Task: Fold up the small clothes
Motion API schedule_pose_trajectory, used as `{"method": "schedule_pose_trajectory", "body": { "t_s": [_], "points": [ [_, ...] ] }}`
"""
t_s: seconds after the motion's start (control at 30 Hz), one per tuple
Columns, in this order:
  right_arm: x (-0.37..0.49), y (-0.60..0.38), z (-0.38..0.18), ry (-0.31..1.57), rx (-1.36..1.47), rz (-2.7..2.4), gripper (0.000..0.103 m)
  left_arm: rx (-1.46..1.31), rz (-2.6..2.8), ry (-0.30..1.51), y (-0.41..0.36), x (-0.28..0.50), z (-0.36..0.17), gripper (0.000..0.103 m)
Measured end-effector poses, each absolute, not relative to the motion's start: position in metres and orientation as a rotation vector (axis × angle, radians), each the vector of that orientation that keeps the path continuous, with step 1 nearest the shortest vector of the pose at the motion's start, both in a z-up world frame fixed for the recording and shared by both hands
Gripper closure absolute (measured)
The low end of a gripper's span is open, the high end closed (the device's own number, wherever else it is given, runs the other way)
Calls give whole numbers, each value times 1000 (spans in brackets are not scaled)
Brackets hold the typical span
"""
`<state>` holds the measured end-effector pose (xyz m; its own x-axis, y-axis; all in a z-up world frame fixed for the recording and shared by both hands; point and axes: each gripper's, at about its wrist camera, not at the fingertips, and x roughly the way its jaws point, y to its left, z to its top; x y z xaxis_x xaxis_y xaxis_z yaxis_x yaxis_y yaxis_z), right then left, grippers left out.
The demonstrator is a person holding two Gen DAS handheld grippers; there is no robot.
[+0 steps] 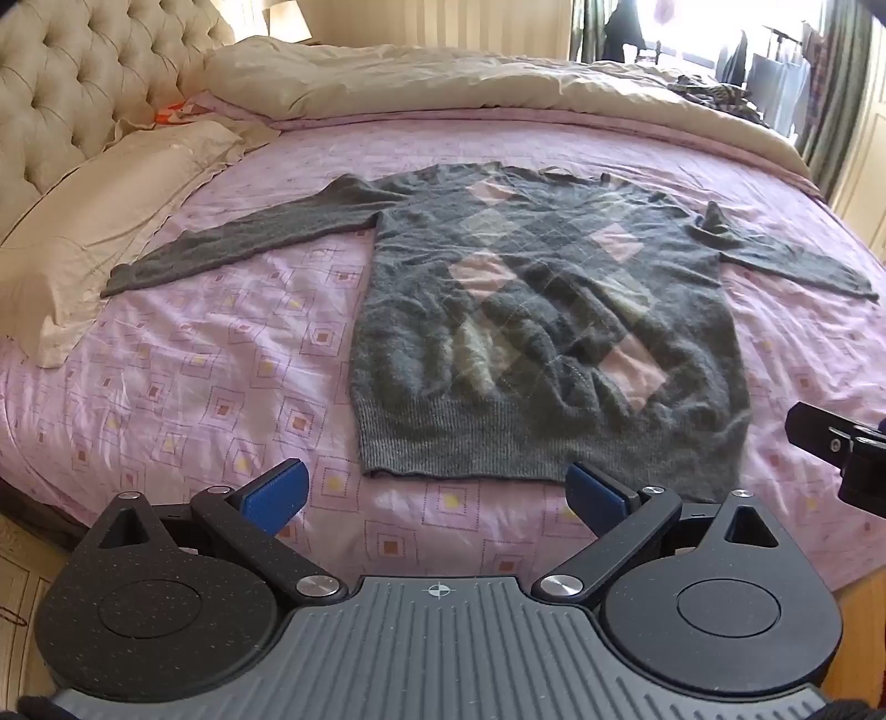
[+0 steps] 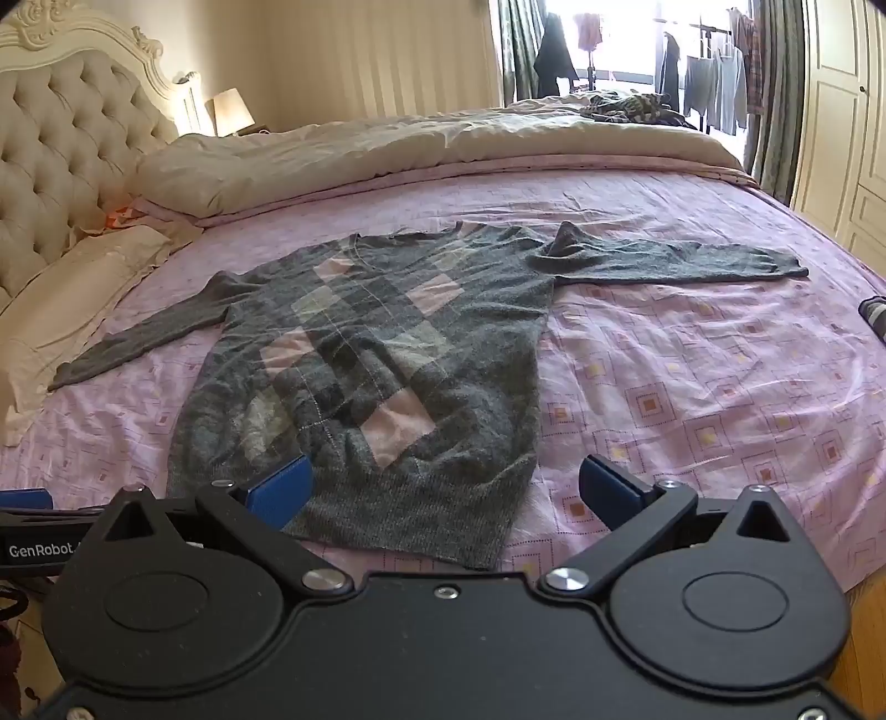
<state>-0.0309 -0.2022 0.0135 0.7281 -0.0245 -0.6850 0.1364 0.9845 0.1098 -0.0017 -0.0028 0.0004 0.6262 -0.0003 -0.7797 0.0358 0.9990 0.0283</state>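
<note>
A grey sweater [image 1: 548,332] with pink and pale diamonds lies flat, front up, on the pink patterned sheet [image 1: 221,376] of the bed, sleeves spread left and right. The left gripper [image 1: 437,495] and the right gripper [image 2: 443,493] hang spread wide and empty at its near hem, touching nothing.

We see strong daylight from far-right window [image 2: 626,39], blown out to white. Lamp [image 2: 232,111] glows at far left. Bedsheet [image 2: 692,360] evenly lit, soft sheen, faint shadows in creases. We note heavy fisheye bending at edges, dark corner vignetting. Centre sharp, far clothes rack [image 2: 714,83] hazy.
</note>
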Motion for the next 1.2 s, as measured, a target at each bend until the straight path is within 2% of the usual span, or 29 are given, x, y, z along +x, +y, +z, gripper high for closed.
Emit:
{"method": "schedule_pose_trajectory", "body": {
  "t_s": [1.2],
  "points": [
    [-27,-206,4,771,173,-91,1,63,-19,918,-2,4,-10,3]
  ]
}}
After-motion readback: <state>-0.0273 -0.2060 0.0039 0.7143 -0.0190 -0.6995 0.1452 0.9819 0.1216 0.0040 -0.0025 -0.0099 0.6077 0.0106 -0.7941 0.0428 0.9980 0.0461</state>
